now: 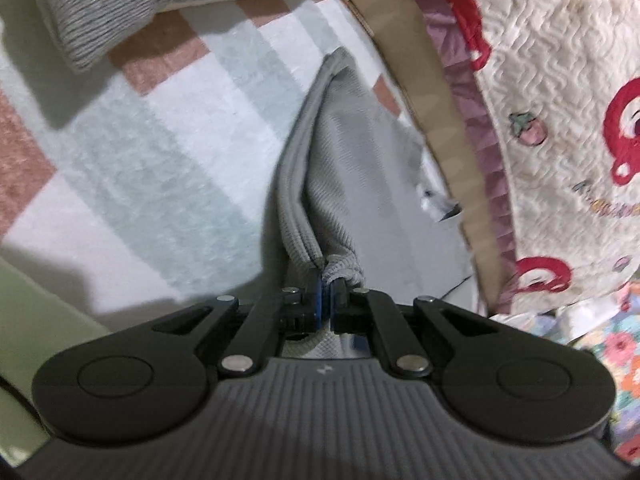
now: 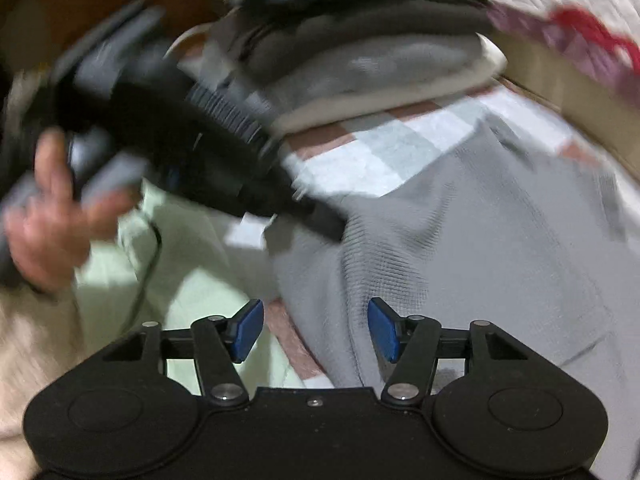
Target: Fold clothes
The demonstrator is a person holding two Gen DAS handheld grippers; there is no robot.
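Clearly, the left gripper [image 1: 327,284] has its blue-padded fingers [image 1: 318,296] pressed together on a bunched corner of the grey garment [image 1: 344,168], right where the ribbed double-stitched hem ends. From that pinch the cloth rises toward 12 o'clock in the left wrist view, the hem running up its left edge, the fabric taut and lifted off the checked sheet [image 1: 168,152] of pink, white and pale green squares beneath. At 10 o'clock a ribbed grey cuff [image 1: 76,20] of another piece hangs into view. From 1 to 4 o'clock a tan cardboard edge [image 1: 404,60] curves down, and beyond it lies a quilted cream blanket [image 1: 560,80] with red prints and a mauve frill.

In the right wrist view the right gripper [image 2: 316,330] hovers with its blue pads [image 2: 382,328] set well apart, nothing between them; the right pad sits over the grey garment [image 2: 480,248], which spreads from the centre out to 3 and 5 o'clock across the sheet. At 9 to 10 o'clock the person's left hand [image 2: 52,216] grips the black handle of the other gripper, whose tip reaches the garment's edge near the centre. At 12 o'clock stands a stack of folded clothes [image 2: 360,40], blurred, probably grey, dark and cream layers.
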